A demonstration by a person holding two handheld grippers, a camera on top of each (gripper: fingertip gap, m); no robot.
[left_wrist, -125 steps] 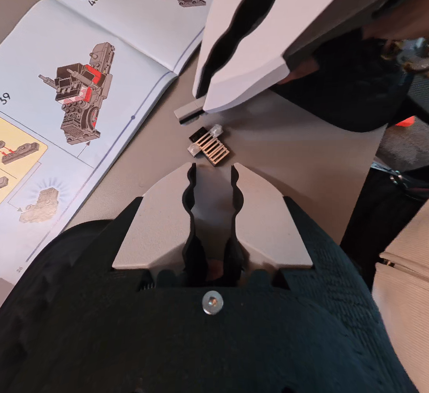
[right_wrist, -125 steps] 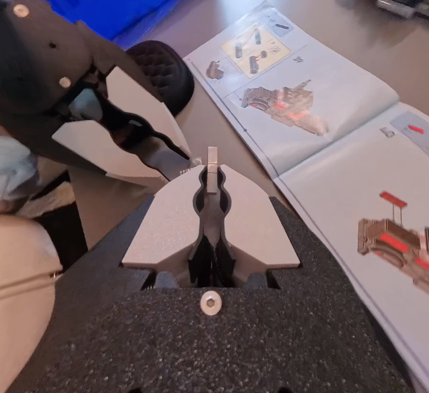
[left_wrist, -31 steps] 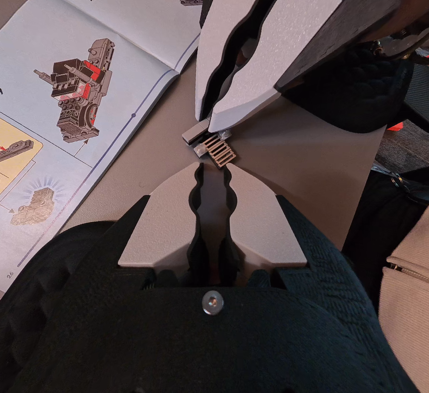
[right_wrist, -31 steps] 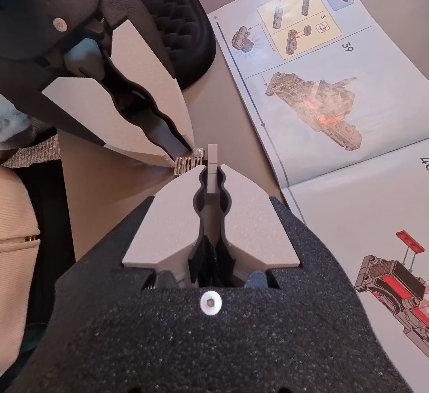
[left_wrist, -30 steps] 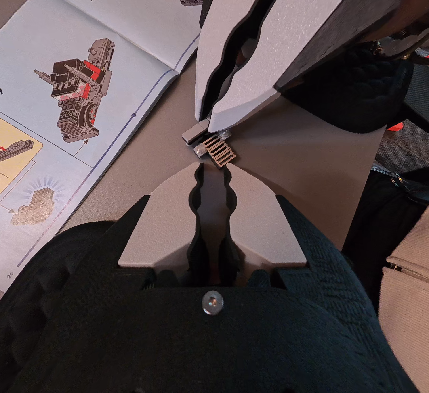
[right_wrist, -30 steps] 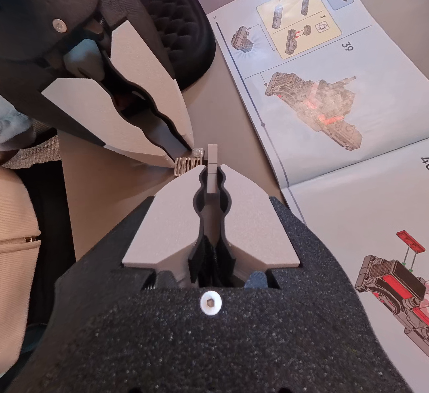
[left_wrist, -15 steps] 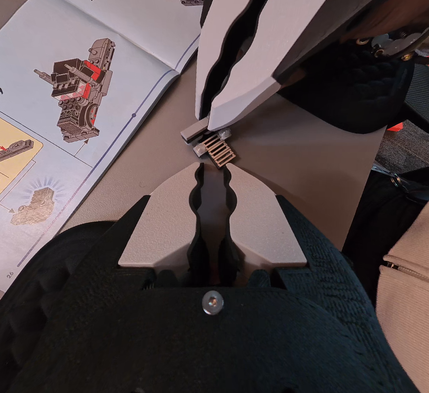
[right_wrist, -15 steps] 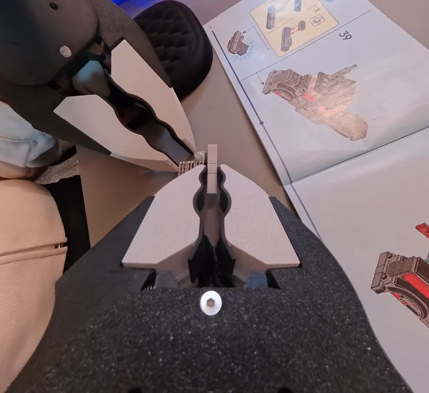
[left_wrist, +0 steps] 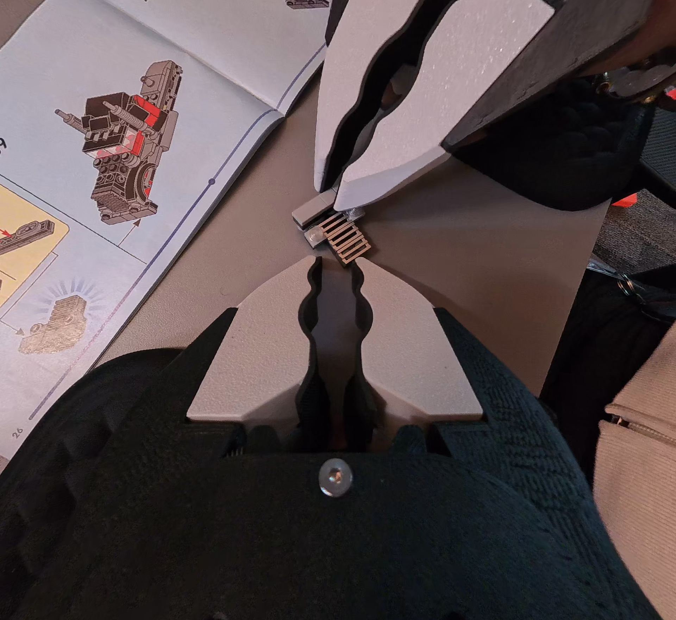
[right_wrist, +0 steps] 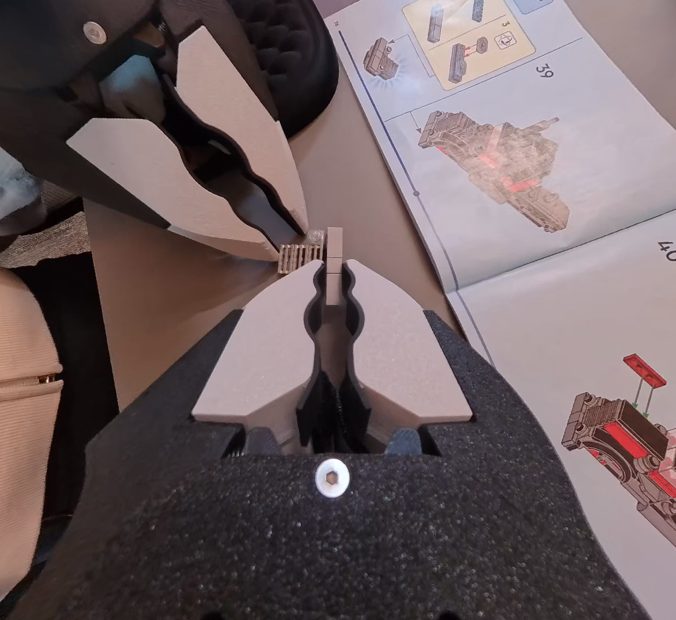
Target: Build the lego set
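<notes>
A small grey assembly, a plate with a clear round stud (left_wrist: pixel 315 235) and a tan grille tile (left_wrist: pixel 345 240), hangs just above the grey table (left_wrist: pixel 457 273). My left gripper (left_wrist: pixel 336 261) is shut on the grille end of it. In the right wrist view the left gripper (right_wrist: pixel 290 245) comes in from the upper left, holding the grille tile (right_wrist: pixel 298 253). My right gripper (right_wrist: pixel 333 262) is shut on a long grey bar (right_wrist: pixel 334 247), whose far end touches the assembly by the stud (right_wrist: pixel 314 235). The bar (left_wrist: pixel 312 208) and right gripper (left_wrist: pixel 331 196) also show in the left wrist view.
An open instruction booklet (left_wrist: pixel 146 90) lies left of the grippers and shows at the right in the right wrist view (right_wrist: pixel 512 145). A black padded case (right_wrist: pixel 278 35) sits behind. The table edge (left_wrist: pixel 570 309) is close, with a person's beige clothing (left_wrist: pixel 640 474) beyond it. My two grippers' fingertips are within a few centimetres of each other.
The right gripper tilted up for a moment and came back down. The bar and the grille assembly stay pressed together at the same spot. Both grips are unchanged.
</notes>
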